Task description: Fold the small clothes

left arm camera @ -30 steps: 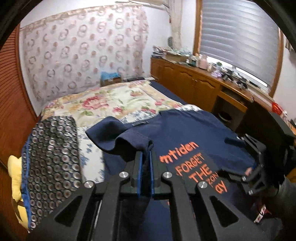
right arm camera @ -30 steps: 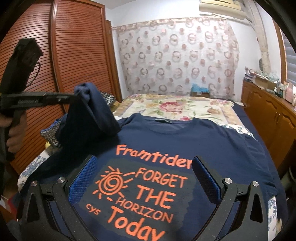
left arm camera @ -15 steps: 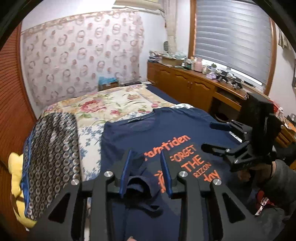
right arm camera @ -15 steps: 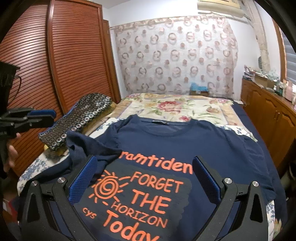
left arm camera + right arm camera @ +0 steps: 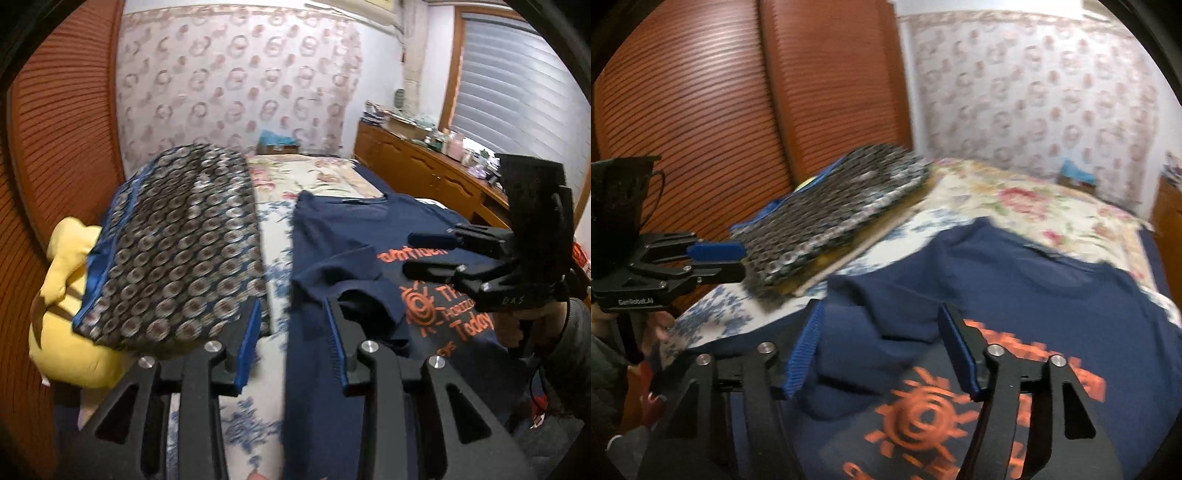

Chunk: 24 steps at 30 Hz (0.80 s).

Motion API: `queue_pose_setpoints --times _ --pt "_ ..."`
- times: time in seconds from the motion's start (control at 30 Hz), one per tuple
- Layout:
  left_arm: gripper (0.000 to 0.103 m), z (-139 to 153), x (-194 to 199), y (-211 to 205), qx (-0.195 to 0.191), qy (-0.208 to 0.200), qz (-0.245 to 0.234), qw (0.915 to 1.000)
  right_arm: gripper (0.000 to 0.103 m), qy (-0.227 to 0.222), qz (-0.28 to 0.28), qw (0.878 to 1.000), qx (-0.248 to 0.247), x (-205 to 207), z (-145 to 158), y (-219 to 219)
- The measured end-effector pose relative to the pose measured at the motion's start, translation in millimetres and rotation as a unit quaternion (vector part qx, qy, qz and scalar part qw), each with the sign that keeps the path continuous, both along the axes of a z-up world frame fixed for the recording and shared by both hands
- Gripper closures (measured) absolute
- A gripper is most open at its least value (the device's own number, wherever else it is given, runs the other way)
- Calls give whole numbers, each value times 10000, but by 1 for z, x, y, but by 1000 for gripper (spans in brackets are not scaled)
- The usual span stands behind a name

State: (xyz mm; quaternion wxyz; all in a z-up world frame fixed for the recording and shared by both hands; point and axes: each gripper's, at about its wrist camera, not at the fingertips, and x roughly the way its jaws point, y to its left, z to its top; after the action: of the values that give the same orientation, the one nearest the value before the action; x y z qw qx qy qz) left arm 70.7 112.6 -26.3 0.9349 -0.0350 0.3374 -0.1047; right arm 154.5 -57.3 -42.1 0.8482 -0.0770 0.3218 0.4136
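A navy T-shirt (image 5: 354, 229) with orange print lies spread face up on the bed (image 5: 273, 236), its left sleeve (image 5: 354, 288) folded inward over the chest beside the orange sun graphic (image 5: 923, 413). The left gripper (image 5: 291, 332) hangs above the shirt's left edge with its blue-padded jaws apart and nothing between them. The right gripper (image 5: 879, 354) hovers over the folded sleeve, jaws also spread wide and holding nothing; in the left wrist view it shows from the side (image 5: 432, 254), above the printed lettering. Left of the shirt, a dark cushion with a ring pattern (image 5: 177, 251) rests on a yellow pillow (image 5: 62, 295) along the bed's edge, beside the slatted wooden wardrobe doors (image 5: 738, 110)
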Motion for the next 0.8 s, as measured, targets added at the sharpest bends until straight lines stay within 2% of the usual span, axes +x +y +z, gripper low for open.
queue_pose_setpoints --times 0.17,0.23,0.33,0.37,0.47,0.6,0.8 --pt "70 -7 -4 14 -4 29 139 9999 43 183 455 9979 -429 3 -21 45" --pt "70 -9 -5 18 -4 33 158 9999 51 153 507 9962 -688 4 -29 59" --pt "69 -11 -7 17 5 18 130 9999 77 121 544 9940 -946 3 -40 61" --pt "69 -11 -8 17 14 9 117 9999 90 98 529 9939 -958 2 -41 60" --pt "69 -10 -8 9 44 -5 66 10000 95 24 356 9973 -639 1 -34 41" --pt "68 -9 -8 -3 49 -5 -48 10000 96 -149 -106 9996 -232 -7 -17 4" --pt "68 -10 -6 -21 19 -13 -240 9997 96 -65 -1000 9950 -32 -18 -12 -63"
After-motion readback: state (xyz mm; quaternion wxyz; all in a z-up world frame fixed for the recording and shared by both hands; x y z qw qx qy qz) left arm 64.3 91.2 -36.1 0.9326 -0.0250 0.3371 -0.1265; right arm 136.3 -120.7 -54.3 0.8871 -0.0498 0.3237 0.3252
